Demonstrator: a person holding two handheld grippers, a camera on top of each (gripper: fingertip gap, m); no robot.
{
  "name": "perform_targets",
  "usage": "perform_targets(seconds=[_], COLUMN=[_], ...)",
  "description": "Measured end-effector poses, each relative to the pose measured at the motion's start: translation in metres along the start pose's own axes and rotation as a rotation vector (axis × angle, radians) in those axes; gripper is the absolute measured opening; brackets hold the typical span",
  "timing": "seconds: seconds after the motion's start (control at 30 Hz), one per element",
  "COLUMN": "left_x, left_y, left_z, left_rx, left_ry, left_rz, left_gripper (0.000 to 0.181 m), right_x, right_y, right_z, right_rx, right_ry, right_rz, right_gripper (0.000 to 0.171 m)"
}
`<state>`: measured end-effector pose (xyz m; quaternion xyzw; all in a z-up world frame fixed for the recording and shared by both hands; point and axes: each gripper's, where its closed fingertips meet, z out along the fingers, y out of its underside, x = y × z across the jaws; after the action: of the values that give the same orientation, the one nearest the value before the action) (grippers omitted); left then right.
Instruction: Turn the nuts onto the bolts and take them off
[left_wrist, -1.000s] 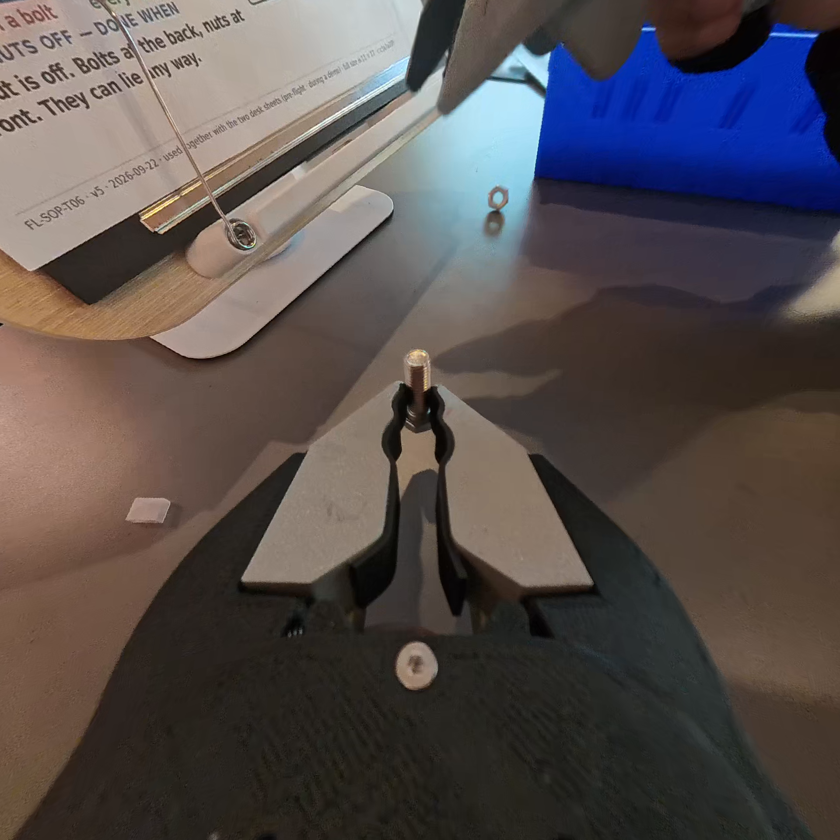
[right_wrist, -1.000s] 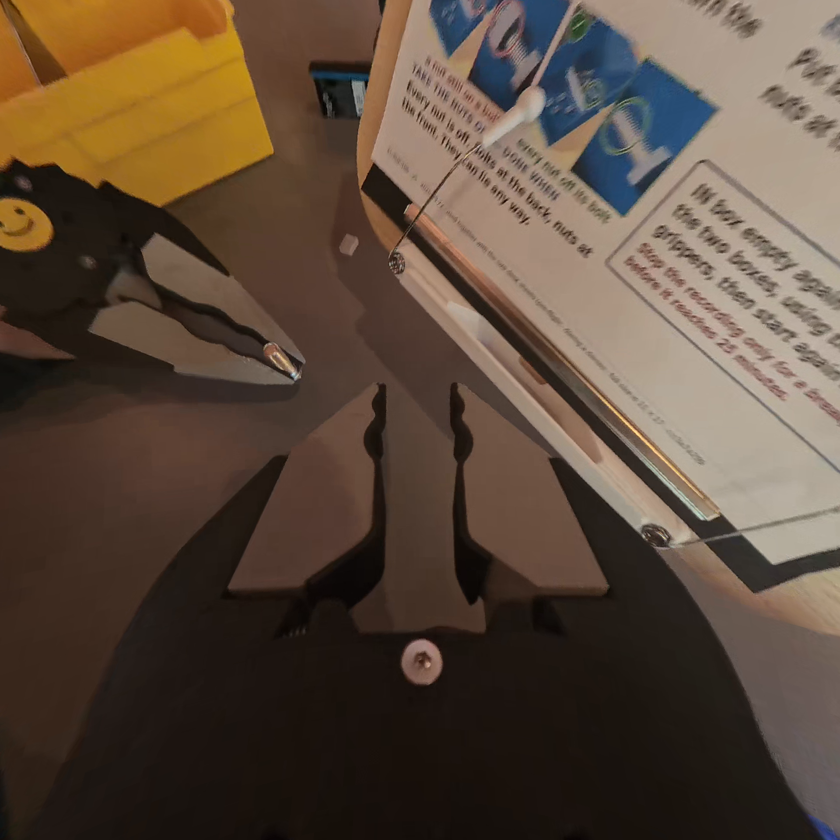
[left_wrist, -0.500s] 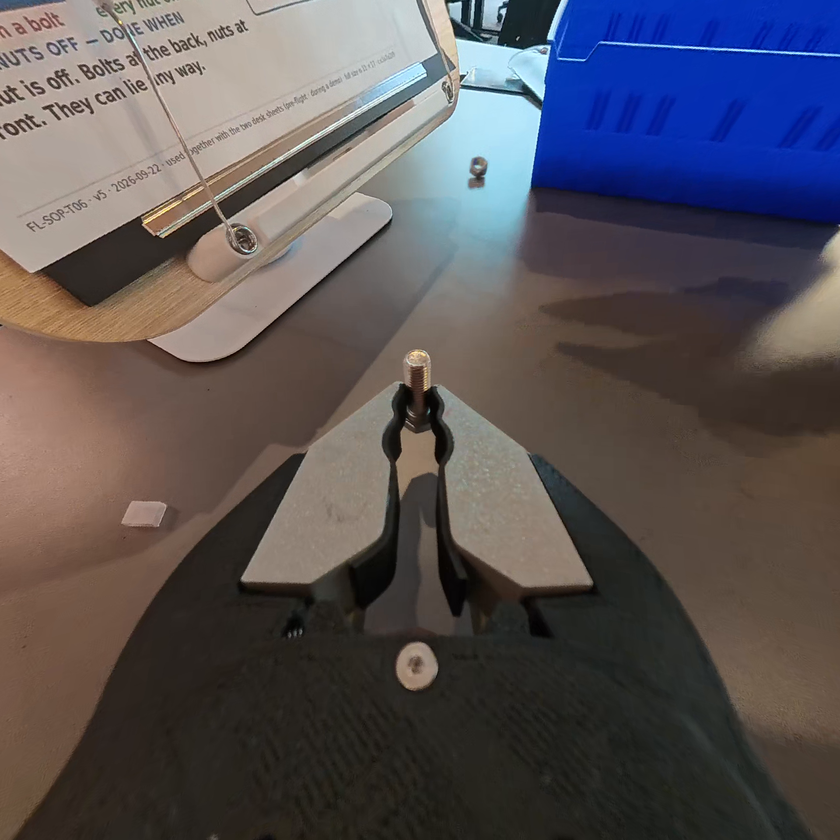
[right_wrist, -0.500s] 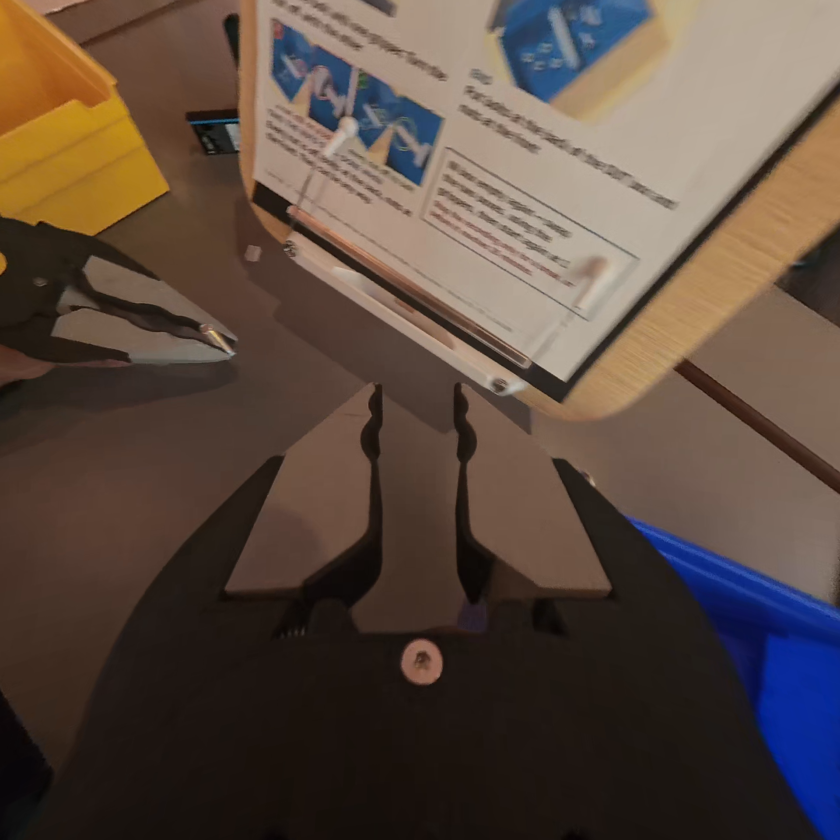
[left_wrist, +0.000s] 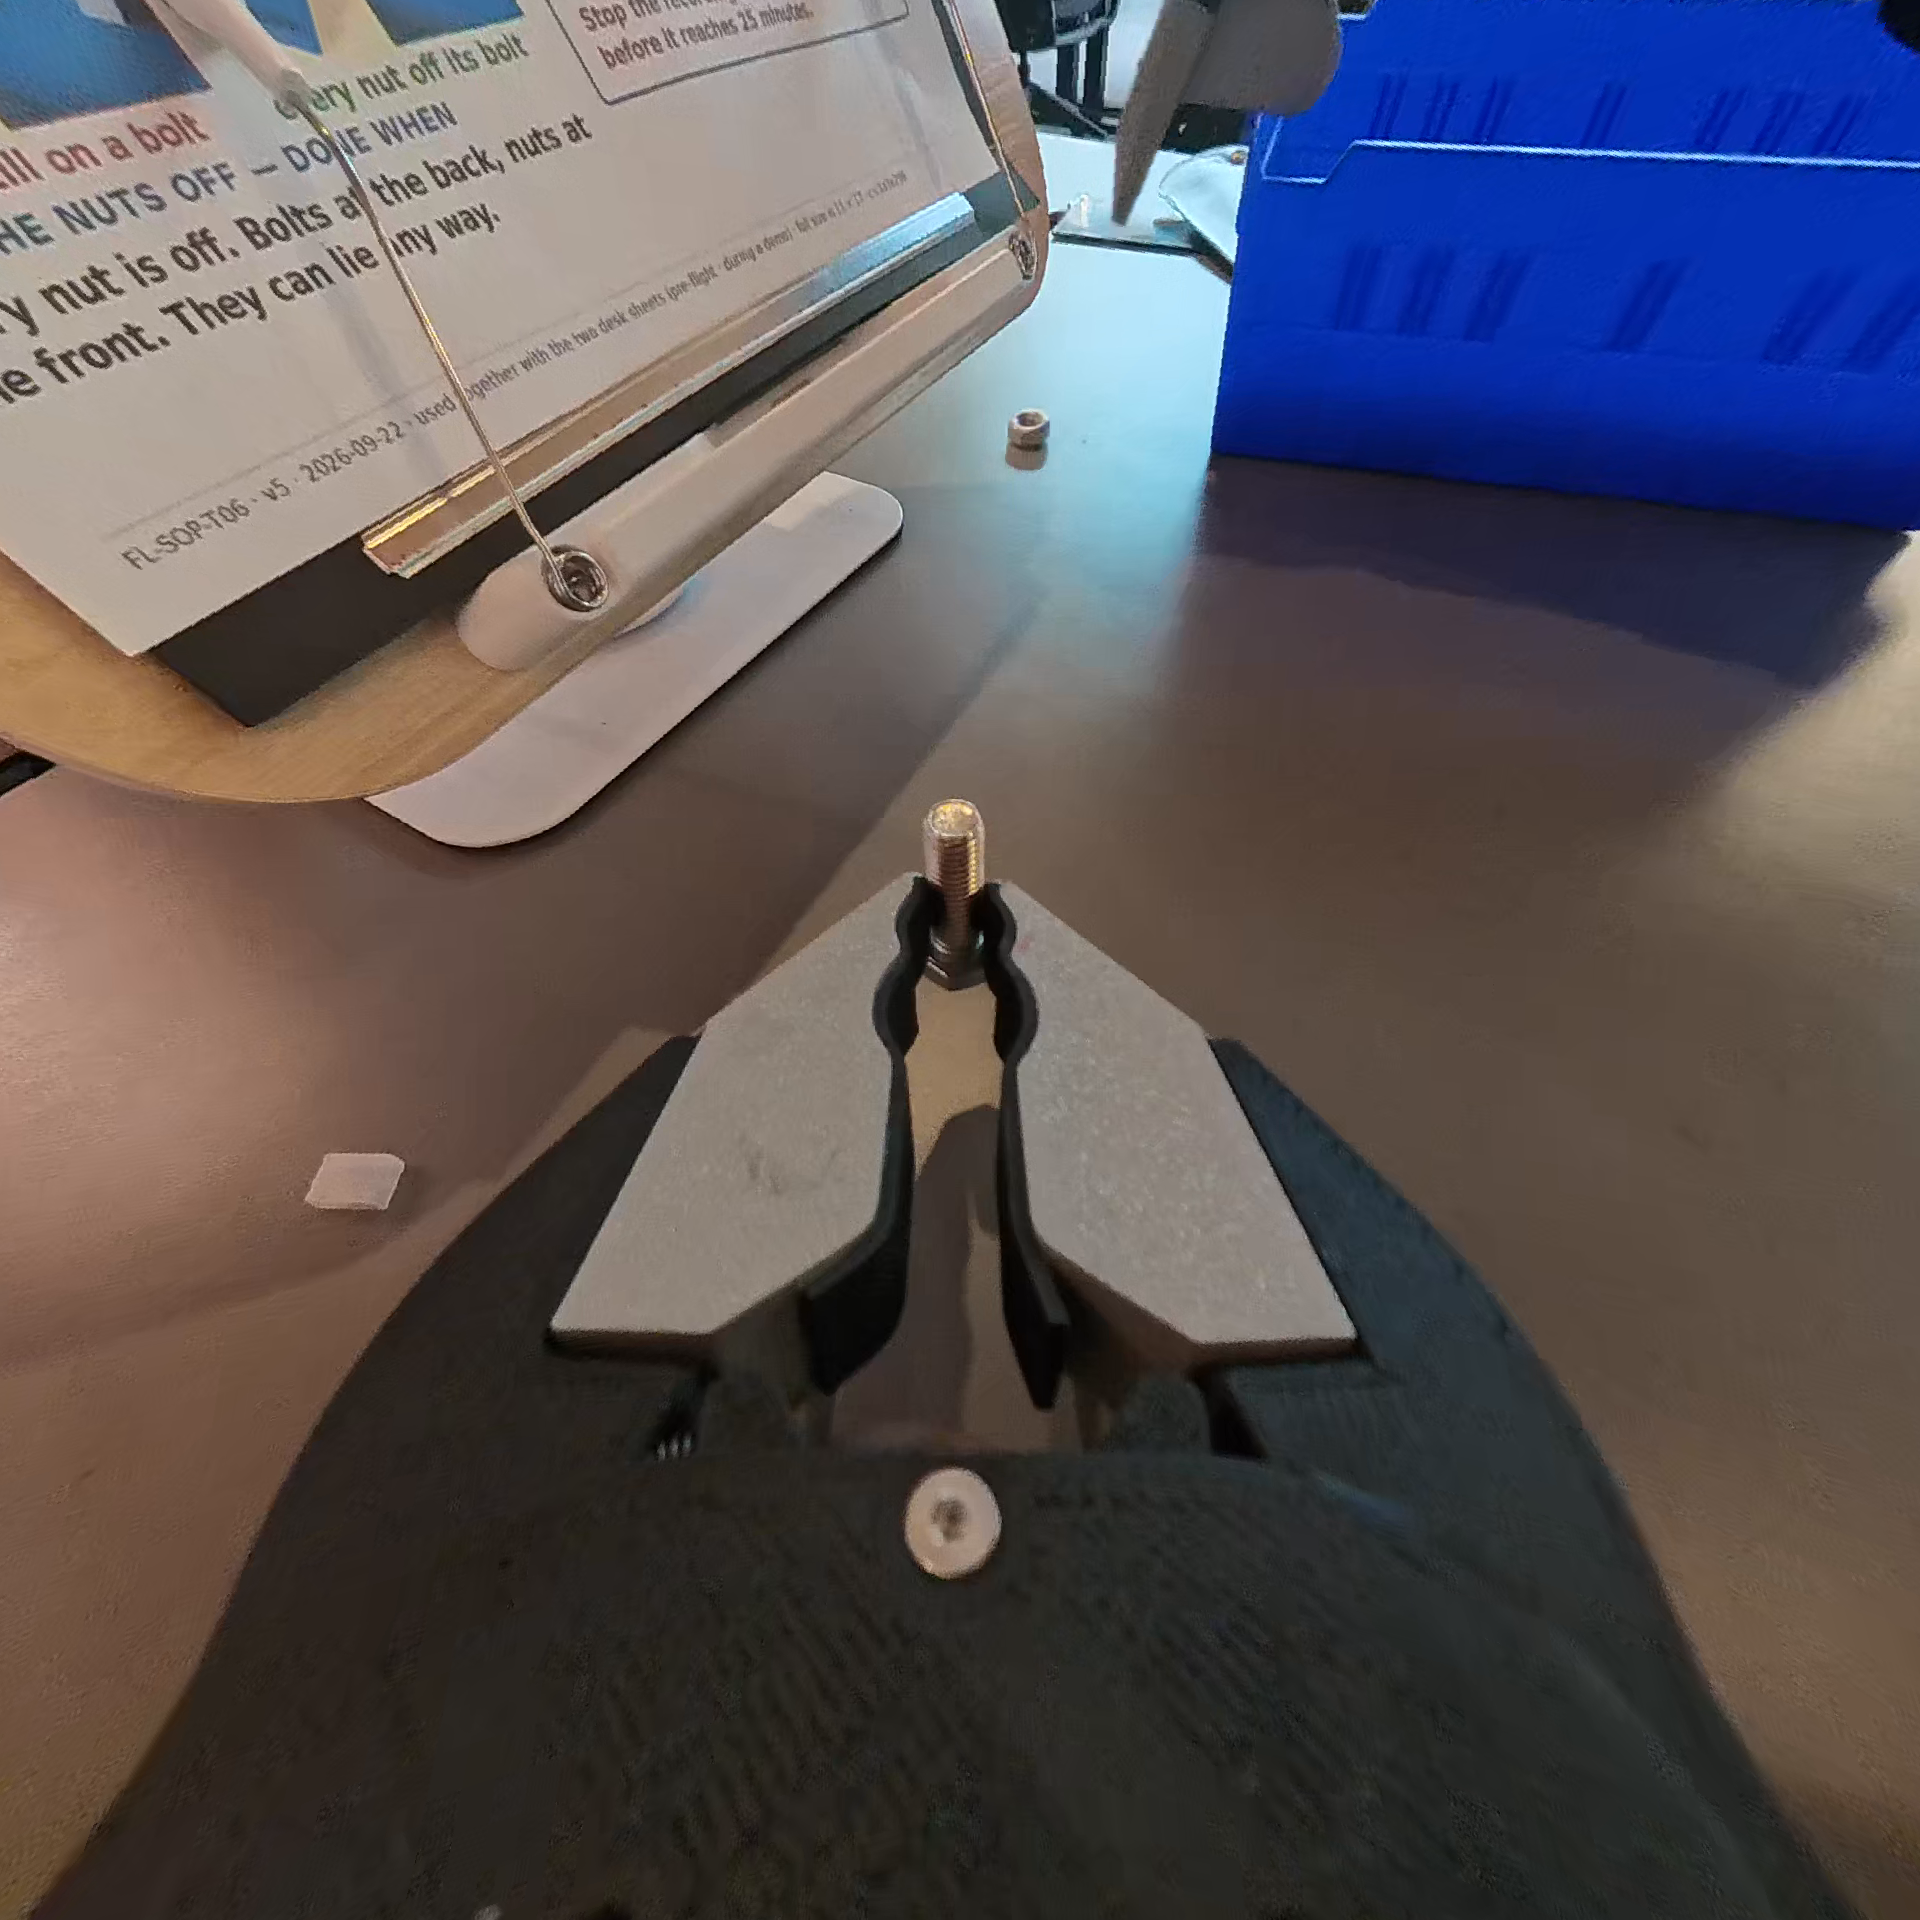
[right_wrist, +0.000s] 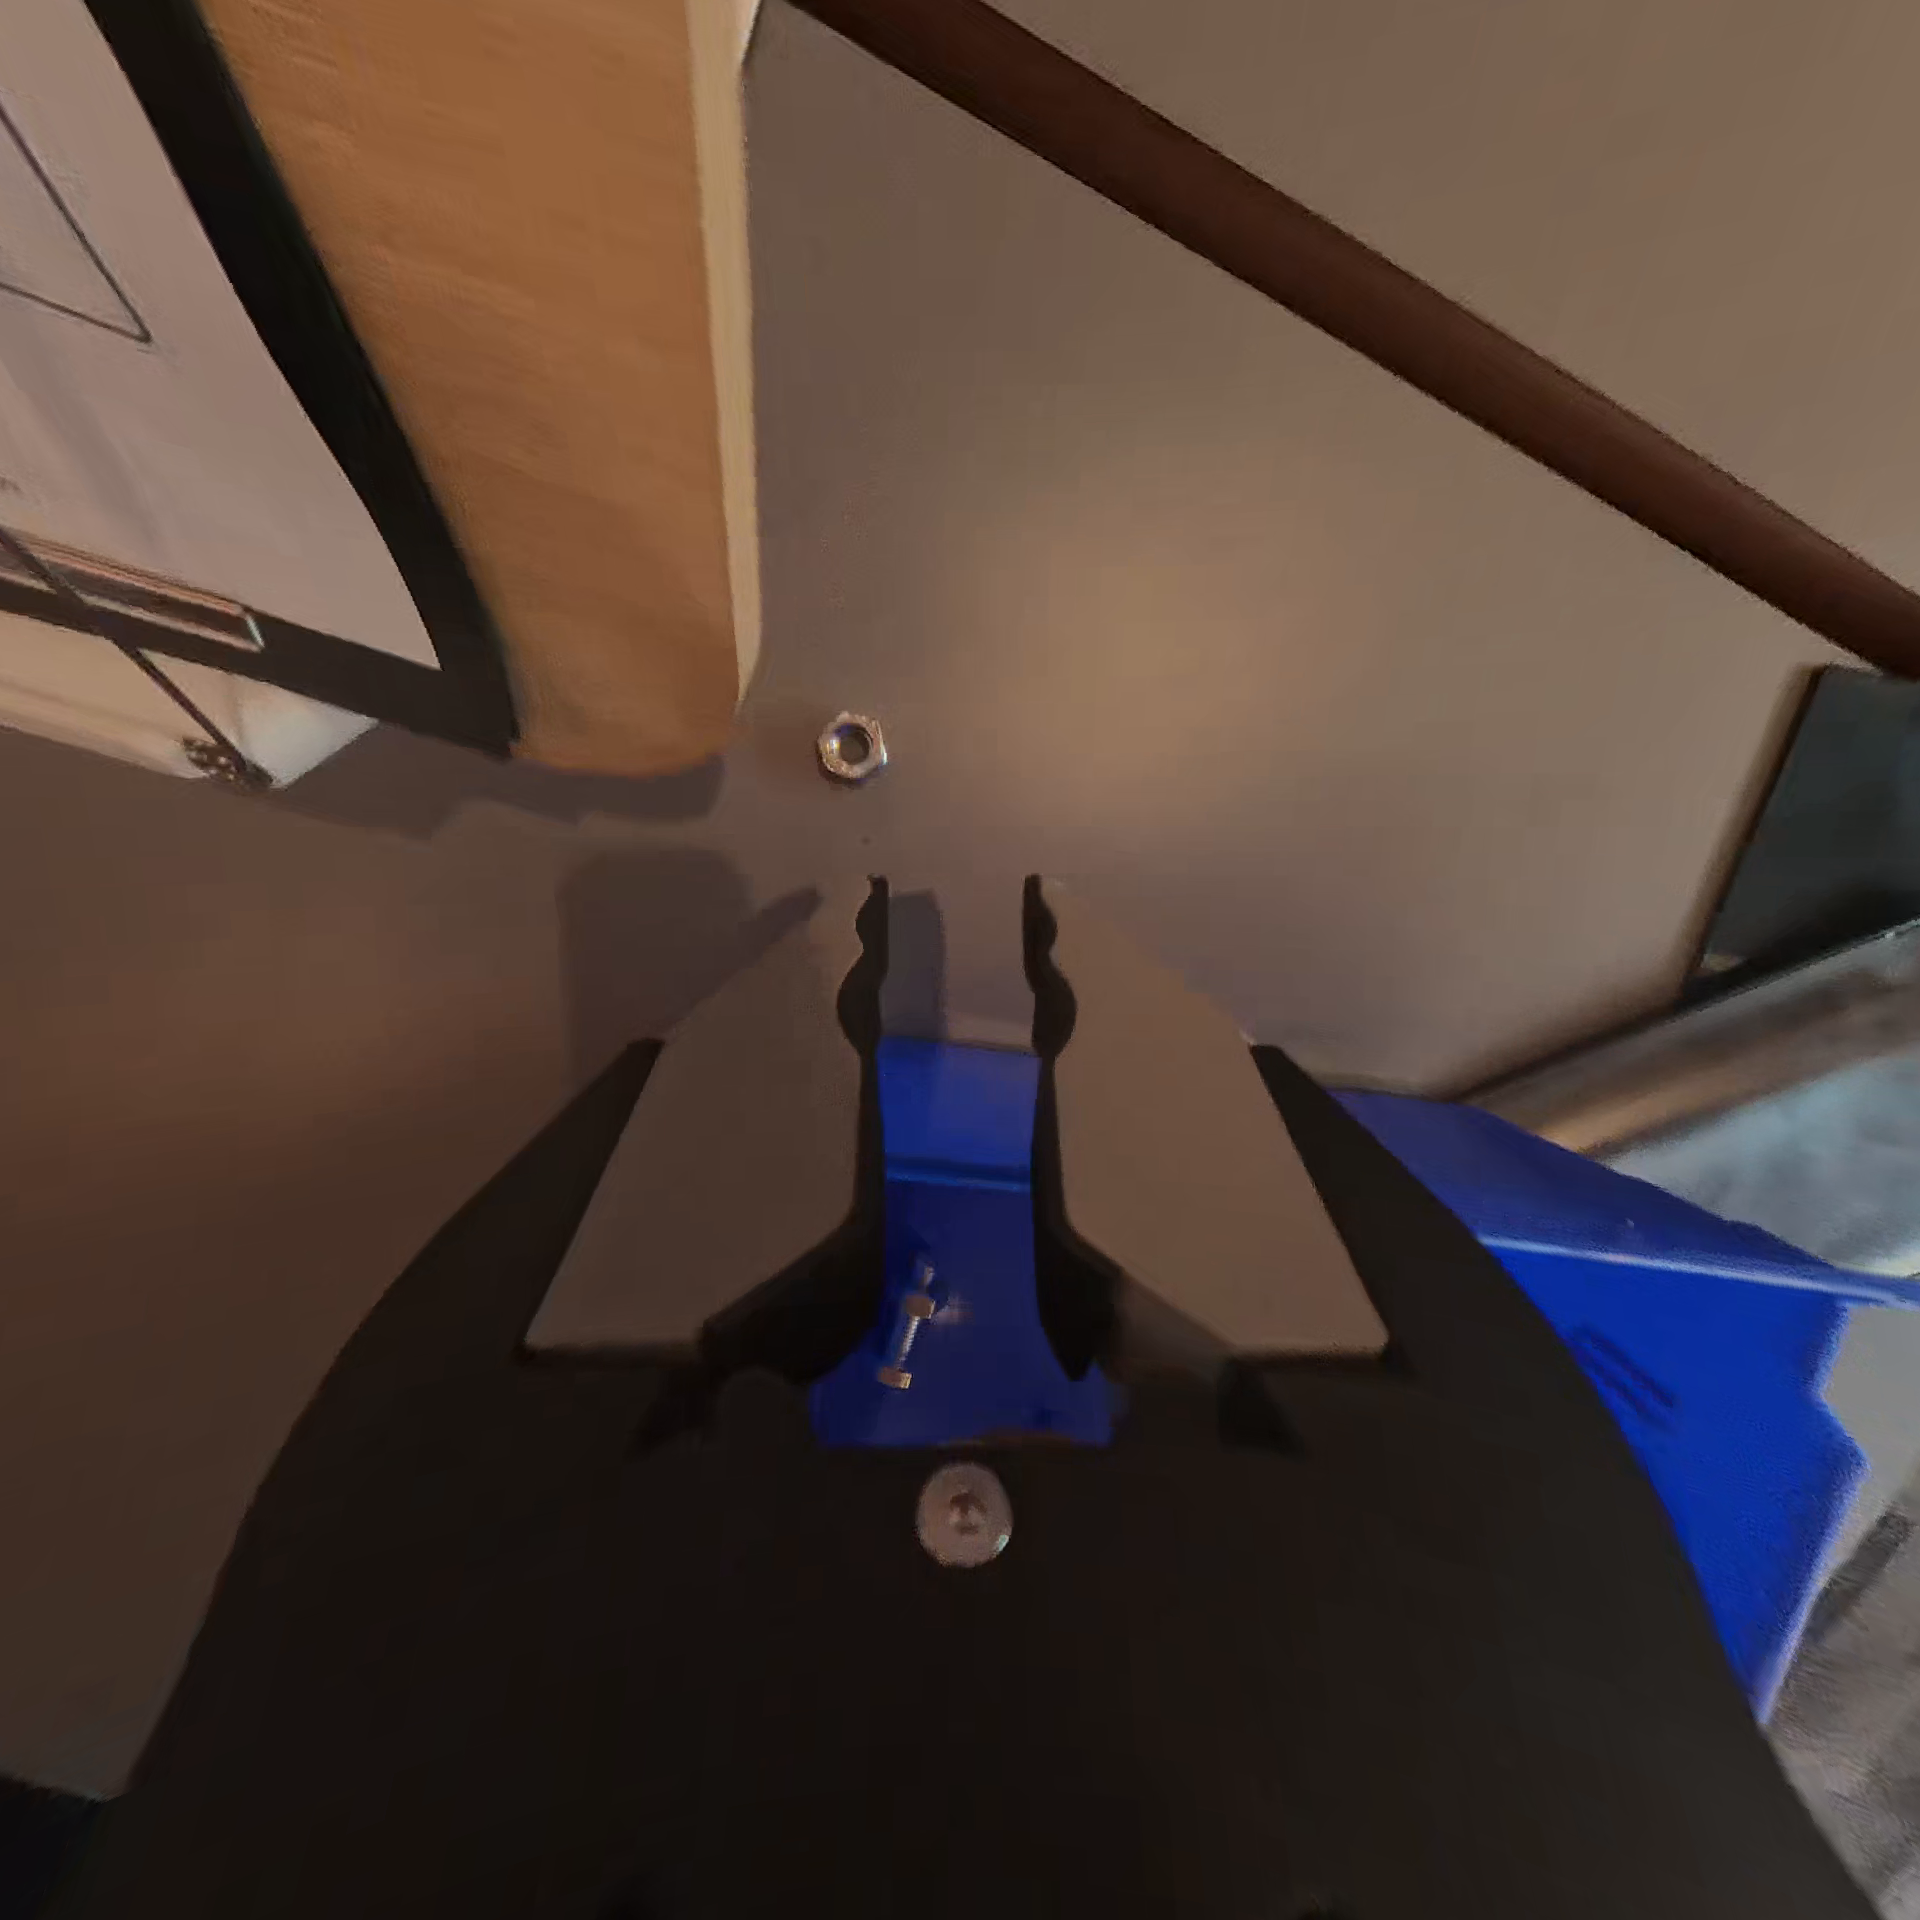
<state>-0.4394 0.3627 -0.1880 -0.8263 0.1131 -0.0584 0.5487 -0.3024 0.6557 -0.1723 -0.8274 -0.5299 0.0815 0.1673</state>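
Note:
My left gripper (left_wrist: 954, 902) is shut on a silver bolt (left_wrist: 952, 844). The bolt's threaded end sticks out past the fingertips and its head sits between the jaws. A loose silver nut (left_wrist: 1028, 425) lies on the brown table between the sheet stand and the blue bin. In the right wrist view the same nut (right_wrist: 851, 745) lies just beyond my right gripper (right_wrist: 953, 894), which is open and empty above the blue bin's rim. A bolt with a nut on it (right_wrist: 907, 1332) lies inside the blue bin (right_wrist: 1621, 1309). The right gripper's fingers (left_wrist: 1148, 114) show at the top of the left view.
A wooden stand with a printed sheet (left_wrist: 416, 312) on a white base (left_wrist: 665, 717) stands at the left. It also shows in the right wrist view (right_wrist: 540, 395). The blue bin (left_wrist: 1579, 291) stands at the back right. A small white scrap (left_wrist: 355, 1181) lies on the table at the left. Spacing between my two grippers at the tips: around 35 centimeters.
My right gripper has swung right from the sheet stand to above the blue bin, now facing the loose nut. My left gripper has kept hold of the bolt and shifted only slightly.

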Motion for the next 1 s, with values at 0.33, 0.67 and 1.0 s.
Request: perform_targets(seconds=[0.33, 0.67, 1.0], left_x=[0.006, 0.007, 0.005], left_y=[0.001, -0.003, -0.004], left_z=[0.002, -0.001, -0.004], left_rx=[-0.011, 0.011, 0.019], left_ry=[0.014, 0.014, 0.007], left_rz=[0.017, 0.009, 0.002], left_gripper=[0.008, 0.008, 0.007], right_x=[0.005, -0.130, -0.049], right_y=[0.014, 0.058, 0.005], right_z=[-0.038, -0.026, 0.021], right_rx=[0.073, 0.252, 0.418], right_ry=[0.132, -0.104, 0.160], right_rz=[-0.044, -0.137, -0.174], right_gripper=[0.013, 0.019, 0.022])
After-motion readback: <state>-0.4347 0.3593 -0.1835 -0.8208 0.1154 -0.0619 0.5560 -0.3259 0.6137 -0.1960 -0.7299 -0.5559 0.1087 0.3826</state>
